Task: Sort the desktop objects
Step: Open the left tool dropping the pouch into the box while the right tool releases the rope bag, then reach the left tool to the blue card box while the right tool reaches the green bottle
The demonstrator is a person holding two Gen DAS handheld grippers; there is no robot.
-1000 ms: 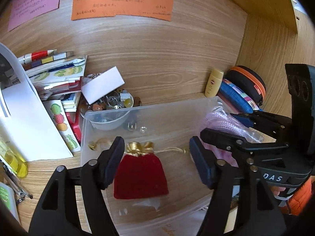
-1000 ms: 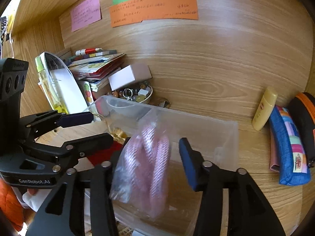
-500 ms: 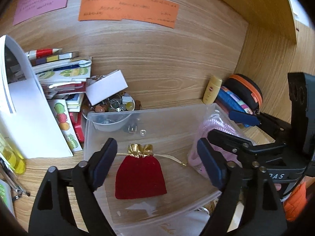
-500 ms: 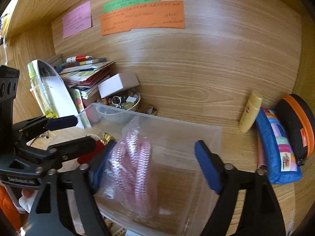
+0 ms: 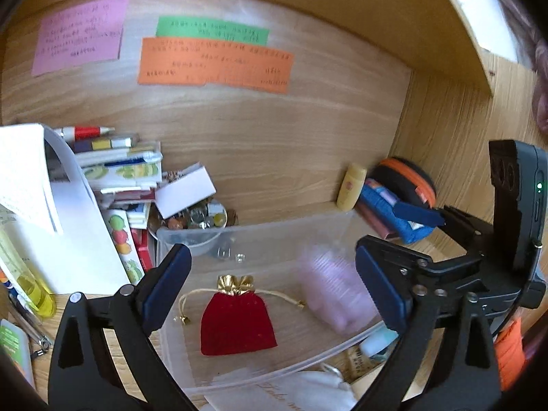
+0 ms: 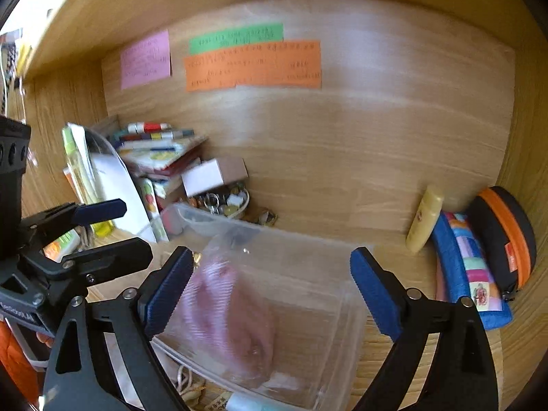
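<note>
Jaws of both grippers, left [image 5: 270, 291] and right [image 6: 269, 289], gape unloaded; lift clear of the bin [image 5: 274, 226] without snagging the bag [image 6: 227, 322].

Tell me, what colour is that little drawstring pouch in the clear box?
Deep red with a gold top, the pouch shows best in the left wrist view.

Pink bagged item [image 5: 334, 294] motion-blurred, contents unreadable. Writing on orange note [image 5: 215, 65] too small to read. White pouch [image 5: 301, 394] cut off at bottom edge.
</note>
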